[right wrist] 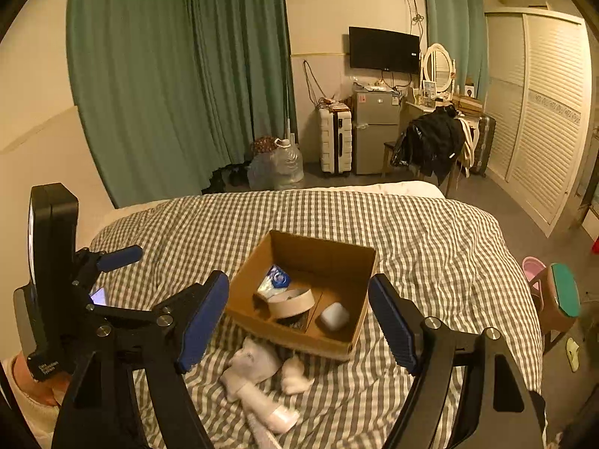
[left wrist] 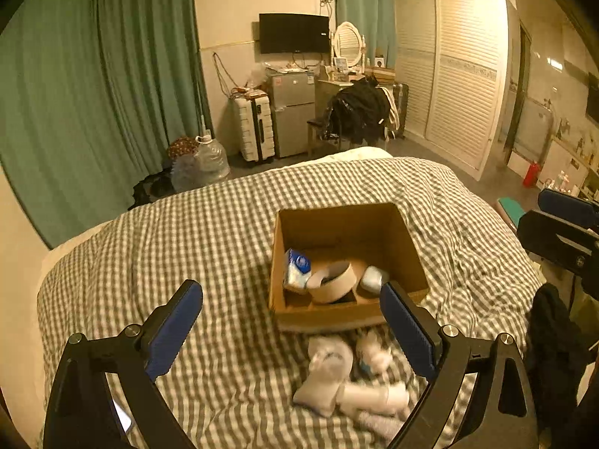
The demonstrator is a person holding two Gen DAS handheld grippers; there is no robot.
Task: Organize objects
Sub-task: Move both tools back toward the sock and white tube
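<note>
Green curtains [right wrist: 179, 75], white louvred wardrobe [left wrist: 453, 71], wall-mounted television [right wrist: 383, 49].

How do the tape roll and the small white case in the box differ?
The tape roll is a tan open ring; the white case is a closed rounded solid. The tape roll leans tilted across a divider; the white case lies flat in its own compartment. Both are inside the cardboard box.

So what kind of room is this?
A bedroom, most likely: a bed with a checked cover, a louvred wardrobe, and a dressing table mirror beside a wall TV.
</note>
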